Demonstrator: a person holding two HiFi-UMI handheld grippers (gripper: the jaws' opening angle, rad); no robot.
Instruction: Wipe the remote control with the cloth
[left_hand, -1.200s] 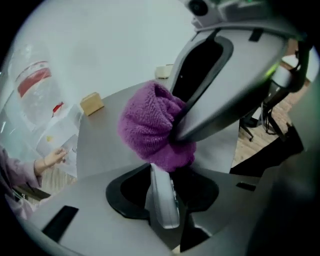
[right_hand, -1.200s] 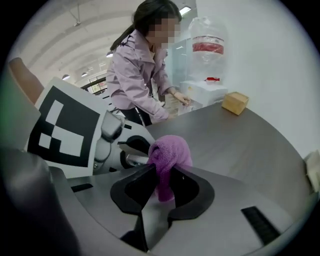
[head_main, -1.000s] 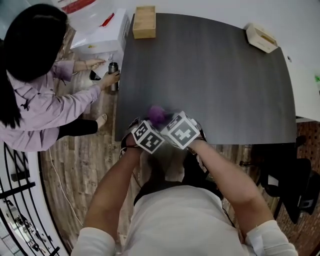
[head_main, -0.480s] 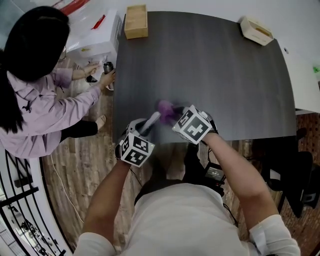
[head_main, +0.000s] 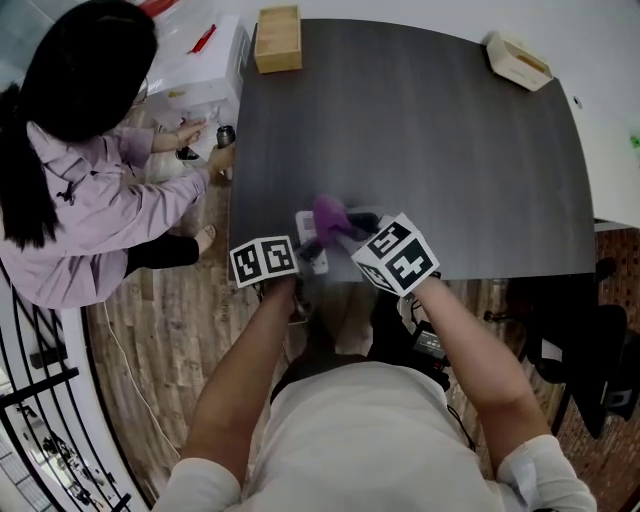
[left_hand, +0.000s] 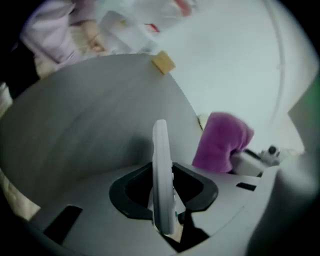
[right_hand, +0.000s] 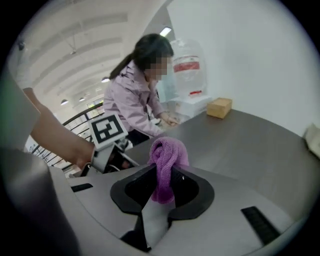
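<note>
White slim plastic remote control (left_hand: 161, 160) stands on edge between the jaws of the left gripper (left_hand: 162, 192), which are closed partway and clamp its near end, so most of it sticks out ahead of them over the dark grey desk (head_main: 420, 130). The right gripper (right_hand: 165, 187) has its jaws pinched nearly together on a bunched purple cloth (right_hand: 167, 157), whose tuft juts out in front. To wipe well, I judge, lay that tuft on the remote's broad face and stroke along its length, keeping the left clamp firm.
</note>
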